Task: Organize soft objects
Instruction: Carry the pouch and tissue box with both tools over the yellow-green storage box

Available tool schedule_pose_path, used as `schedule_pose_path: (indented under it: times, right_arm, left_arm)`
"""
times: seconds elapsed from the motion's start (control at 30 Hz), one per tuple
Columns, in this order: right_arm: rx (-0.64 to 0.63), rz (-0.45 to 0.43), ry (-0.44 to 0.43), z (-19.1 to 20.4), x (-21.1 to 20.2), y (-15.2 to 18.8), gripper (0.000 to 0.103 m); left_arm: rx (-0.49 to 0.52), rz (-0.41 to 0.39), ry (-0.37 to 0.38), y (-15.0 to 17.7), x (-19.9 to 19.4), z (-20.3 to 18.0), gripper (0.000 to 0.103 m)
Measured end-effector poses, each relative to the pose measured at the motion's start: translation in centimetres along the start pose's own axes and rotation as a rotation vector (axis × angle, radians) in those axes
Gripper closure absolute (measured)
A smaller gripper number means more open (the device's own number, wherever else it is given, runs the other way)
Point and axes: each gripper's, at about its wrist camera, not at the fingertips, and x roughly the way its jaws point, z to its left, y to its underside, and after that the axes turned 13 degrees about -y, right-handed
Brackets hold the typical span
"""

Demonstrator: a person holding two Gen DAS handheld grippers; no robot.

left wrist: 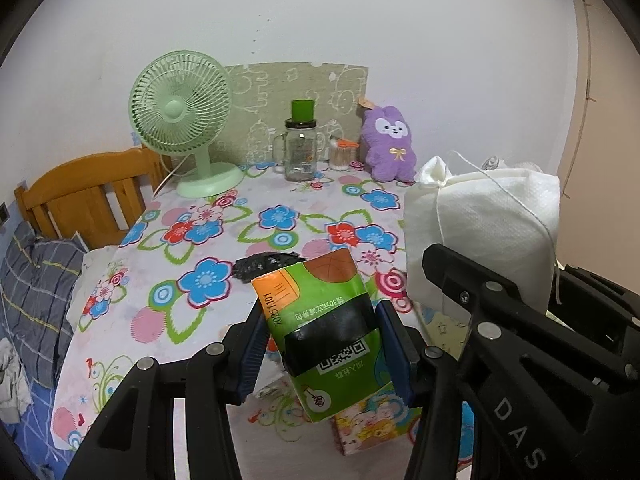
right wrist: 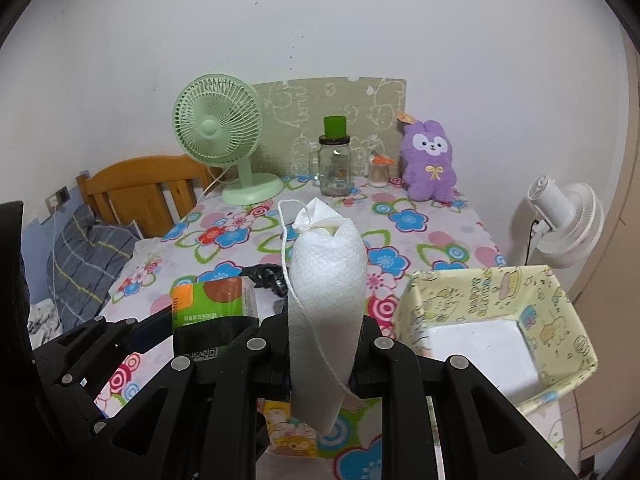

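Note:
My left gripper [left wrist: 324,352] is shut on a green tissue pack [left wrist: 320,320], its blue pads [left wrist: 252,356] pressing both sides, and holds it above the flowered table [left wrist: 224,320]. My right gripper [right wrist: 324,344] is shut on a white drawstring pouch [right wrist: 326,280], which stands upright with its cord hanging down the front. In the left wrist view the white pouch [left wrist: 480,232] and right gripper [left wrist: 480,300] are close on the right. In the right wrist view the green pack [right wrist: 208,304] and left gripper [right wrist: 120,340] sit at the lower left. A purple plush rabbit [right wrist: 430,168] leans at the table's back.
An open yellow patterned box [right wrist: 560,308] stands at the right front. A black crumpled item [right wrist: 268,276] lies mid-table. A cartoon-printed box [left wrist: 372,428] sits under the grippers. A green fan [left wrist: 180,108], a glass jar [left wrist: 300,152] and a white fan [right wrist: 568,220] are around.

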Motion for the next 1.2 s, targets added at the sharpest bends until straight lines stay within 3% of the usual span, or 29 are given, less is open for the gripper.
schedule_pose_path:
  times: [0.67,1.2]
  right_arm:
    - [0.051,-0.039,0.077,-6.9,-2.7,-0.3,0.081]
    - [0.12,-0.034,0.173,-12.6,-3.4,0.5,0.081]
  left_arm:
    - [0.087,-0.035,0.077,-2.1,0.3,-7.3,0.049]
    - [0.16,-0.011,0.172,-2.4,2.0,-13.0,0.049]
